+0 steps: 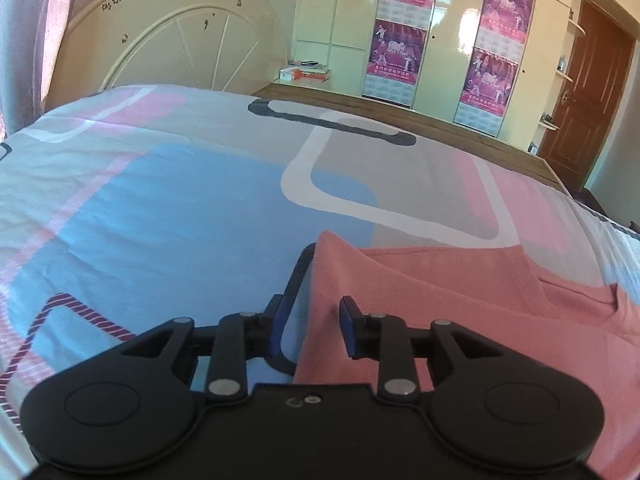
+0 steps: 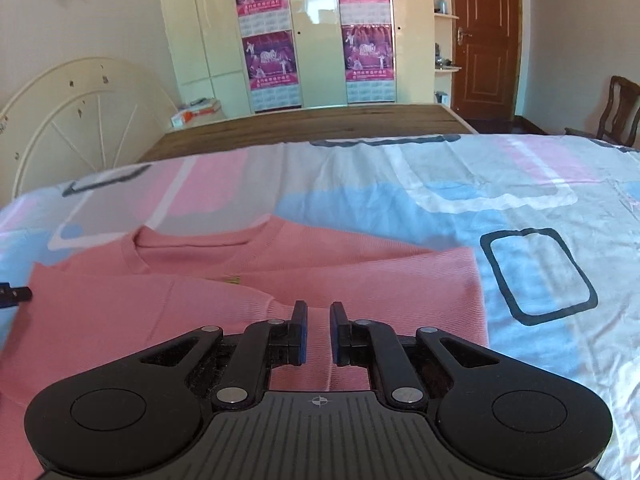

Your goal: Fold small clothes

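Observation:
A pink knit top (image 2: 168, 304) lies flat on the patterned bed sheet (image 2: 460, 200), neckline toward the far side, sleeves folded in over the body. My right gripper (image 2: 319, 330) hovers over the middle of the top, jaws a little apart, holding nothing. My left gripper (image 1: 310, 322) is open over the top's left edge (image 1: 400, 292), one finger above the sheet (image 1: 160, 220), the other above the pink cloth. The left gripper's tip shows at the left edge of the right wrist view (image 2: 16, 293).
A cream headboard (image 1: 176, 40) stands at the far left. A wooden bed frame edge (image 2: 312, 122) runs behind the sheet. Cream wardrobes with purple posters (image 2: 268, 52), a brown door (image 2: 486, 36) and a wooden chair (image 2: 618, 108) stand beyond.

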Action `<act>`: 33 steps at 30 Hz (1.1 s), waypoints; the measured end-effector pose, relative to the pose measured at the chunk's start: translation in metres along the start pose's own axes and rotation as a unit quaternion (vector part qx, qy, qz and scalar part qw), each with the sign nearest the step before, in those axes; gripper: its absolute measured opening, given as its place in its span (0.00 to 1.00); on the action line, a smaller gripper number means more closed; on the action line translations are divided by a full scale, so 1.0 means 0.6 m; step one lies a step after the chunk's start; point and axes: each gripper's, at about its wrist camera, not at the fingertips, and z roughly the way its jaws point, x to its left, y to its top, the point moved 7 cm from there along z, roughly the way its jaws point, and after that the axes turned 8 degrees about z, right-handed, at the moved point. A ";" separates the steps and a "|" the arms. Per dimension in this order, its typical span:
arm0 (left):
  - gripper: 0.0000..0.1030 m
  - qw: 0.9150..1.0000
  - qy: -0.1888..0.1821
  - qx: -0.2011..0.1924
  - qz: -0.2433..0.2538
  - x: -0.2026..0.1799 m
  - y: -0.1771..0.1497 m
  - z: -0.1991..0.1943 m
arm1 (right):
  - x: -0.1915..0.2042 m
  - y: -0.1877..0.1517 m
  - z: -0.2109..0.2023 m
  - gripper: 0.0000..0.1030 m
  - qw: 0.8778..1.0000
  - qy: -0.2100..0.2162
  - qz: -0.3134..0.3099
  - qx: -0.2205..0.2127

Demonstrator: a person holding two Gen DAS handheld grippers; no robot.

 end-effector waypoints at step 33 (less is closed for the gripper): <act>0.42 0.992 -0.036 0.042 0.109 -0.096 -0.118 -0.079 | 0.043 -0.110 -0.019 0.32 0.995 0.019 -0.053 0.080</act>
